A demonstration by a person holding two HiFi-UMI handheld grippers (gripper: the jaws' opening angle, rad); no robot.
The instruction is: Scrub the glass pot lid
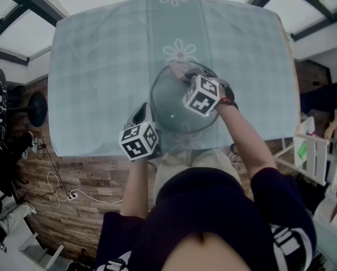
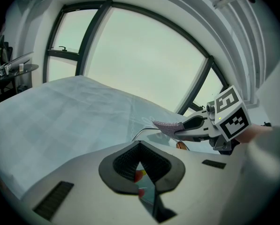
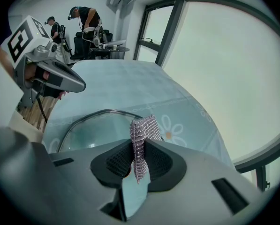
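Observation:
The glass pot lid (image 1: 171, 109) lies on the pale checked tablecloth (image 1: 100, 66), near the table's front edge. My right gripper (image 1: 185, 77) points down over the lid's far side, shut on a purple-grey mesh scrub cloth (image 3: 142, 135) that sticks up between its jaws (image 3: 139, 161). The lid (image 3: 97, 130) shows just beyond the cloth. My left gripper (image 1: 144, 116) sits at the lid's near-left rim with its jaws shut (image 2: 140, 162); I see nothing held in them. The left gripper view shows the right gripper (image 2: 177, 128) with the cloth (image 2: 168, 124) above the lid's rim (image 2: 142, 131).
The table's near edge (image 1: 100, 151) runs just under my left gripper, with wooden floor and cables (image 1: 61, 191) below. A white rack (image 1: 312, 157) stands at the right. Two people (image 3: 86, 18) work at a desk in the far background. Large windows surround the table.

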